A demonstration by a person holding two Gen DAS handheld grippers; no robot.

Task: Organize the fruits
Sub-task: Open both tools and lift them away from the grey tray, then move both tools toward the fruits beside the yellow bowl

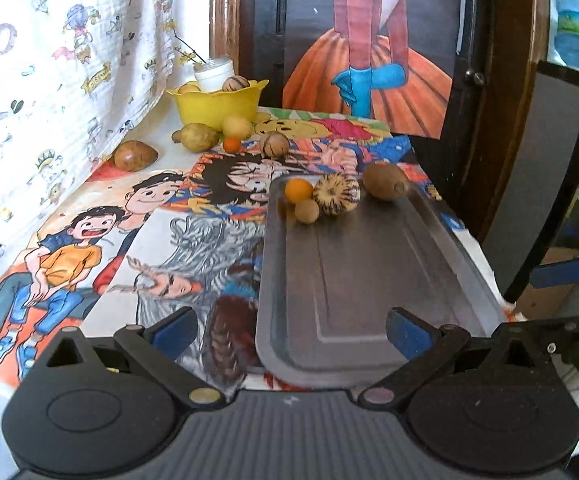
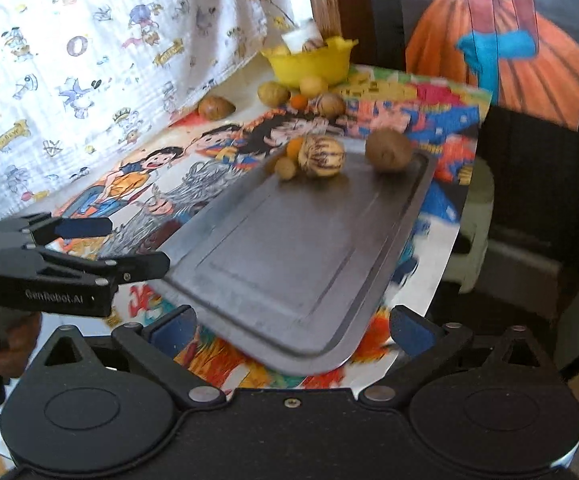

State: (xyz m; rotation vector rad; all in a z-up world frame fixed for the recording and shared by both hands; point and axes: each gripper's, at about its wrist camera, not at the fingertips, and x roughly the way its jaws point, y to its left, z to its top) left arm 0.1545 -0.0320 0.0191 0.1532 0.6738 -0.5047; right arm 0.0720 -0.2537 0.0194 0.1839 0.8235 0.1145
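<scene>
Fruits; "GenRobot.AI" on hand-held gripper

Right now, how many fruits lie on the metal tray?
4, all at the tray's far end: an orange, a small brown fruit and a striped melon clustered together, and a kiwi apart to their right. None seem hidden.

From my right wrist view the fruits in the yellow bowl smear into blur, the white jar behind them half hidden. My hand is cut off by the left edge. The painted figure loses its top to the frame.
</scene>
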